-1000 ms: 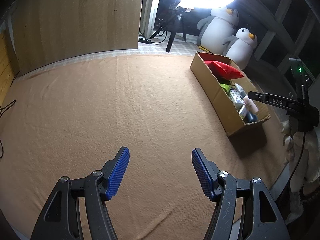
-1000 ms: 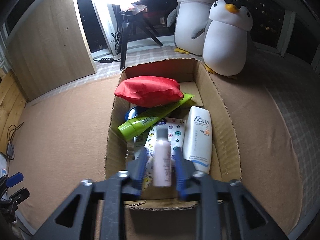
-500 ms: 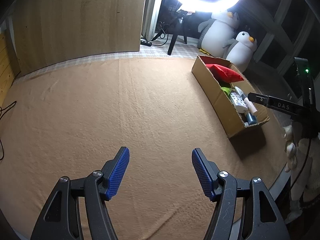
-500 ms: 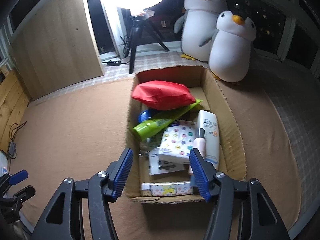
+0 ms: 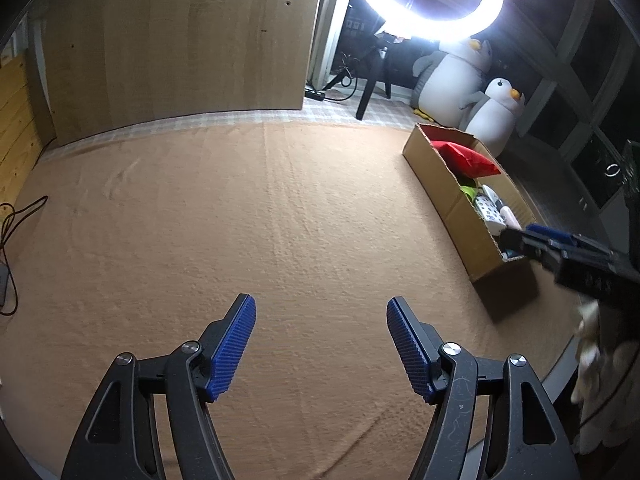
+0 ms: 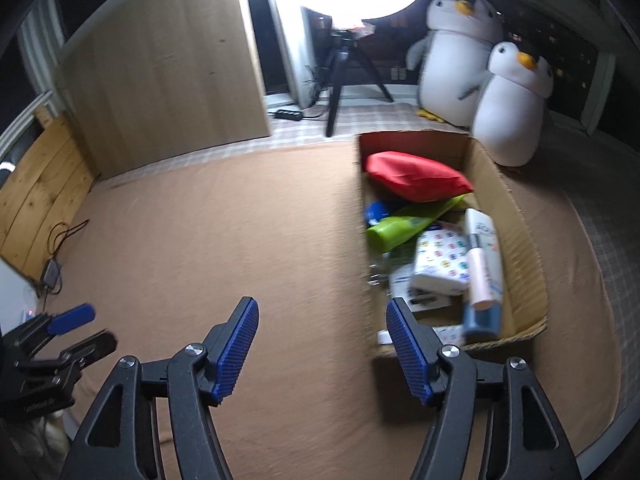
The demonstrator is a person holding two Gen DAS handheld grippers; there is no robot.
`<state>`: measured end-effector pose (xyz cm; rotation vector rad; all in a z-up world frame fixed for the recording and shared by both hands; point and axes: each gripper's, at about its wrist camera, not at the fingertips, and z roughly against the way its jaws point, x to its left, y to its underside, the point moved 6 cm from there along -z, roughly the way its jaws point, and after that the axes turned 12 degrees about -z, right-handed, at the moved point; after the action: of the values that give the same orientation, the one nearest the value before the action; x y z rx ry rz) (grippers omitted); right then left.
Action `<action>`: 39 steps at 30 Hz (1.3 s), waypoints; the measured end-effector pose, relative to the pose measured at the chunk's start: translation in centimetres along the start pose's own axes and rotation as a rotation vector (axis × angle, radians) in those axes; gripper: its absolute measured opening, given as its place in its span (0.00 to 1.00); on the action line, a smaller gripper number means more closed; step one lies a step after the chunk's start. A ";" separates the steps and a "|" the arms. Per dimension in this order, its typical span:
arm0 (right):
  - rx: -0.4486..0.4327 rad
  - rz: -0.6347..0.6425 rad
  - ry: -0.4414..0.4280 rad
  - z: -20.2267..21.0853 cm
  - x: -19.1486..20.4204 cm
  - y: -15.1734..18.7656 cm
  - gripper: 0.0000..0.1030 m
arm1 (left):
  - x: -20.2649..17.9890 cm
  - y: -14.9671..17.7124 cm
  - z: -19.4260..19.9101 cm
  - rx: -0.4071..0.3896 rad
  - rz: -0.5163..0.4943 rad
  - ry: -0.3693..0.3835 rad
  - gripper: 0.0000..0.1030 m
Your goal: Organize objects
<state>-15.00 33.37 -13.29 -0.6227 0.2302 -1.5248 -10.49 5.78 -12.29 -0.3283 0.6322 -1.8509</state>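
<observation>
Left gripper (image 5: 321, 344) sits released over bare tan blanket (image 5: 240, 220), nothing between its blue ribbed pads; the brown cardboard box (image 5: 448, 184) is off to the right.

Right gripper (image 6: 322, 346) has just been opening, empty too. Its small pink bottle (image 6: 480, 276) lies in the box (image 6: 524, 248) beside a white sunscreen tube (image 6: 486, 228), below the red pouch (image 6: 416, 176).

Blurred by motion: cardboard box (image 6: 516, 216) contents, labels unreadable. Blue item (image 6: 378, 211) mostly hidden beneath red pouch (image 6: 416, 176). Ring light (image 5: 432, 12) cut off at top.
</observation>
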 end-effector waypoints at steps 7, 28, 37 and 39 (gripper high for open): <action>0.005 0.050 -0.018 0.9 4.0 2.4 0.65 | 1.4 0.5 1.1 -0.010 0.004 -0.020 0.75; -0.085 0.056 0.039 2.5 8.2 4.7 0.69 | 5.5 1.7 4.9 -0.051 0.018 -0.131 0.86; -0.100 0.069 0.051 2.9 8.5 4.5 0.70 | 5.7 1.8 5.3 -0.048 0.028 -0.155 0.87; -0.101 0.068 0.052 2.9 8.4 4.5 0.70 | 5.7 1.8 5.2 -0.043 0.028 -0.160 0.87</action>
<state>-9.13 25.60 -11.22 -0.6491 0.3672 -1.4716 -8.50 -1.34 -9.48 -0.4888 0.5645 -1.7657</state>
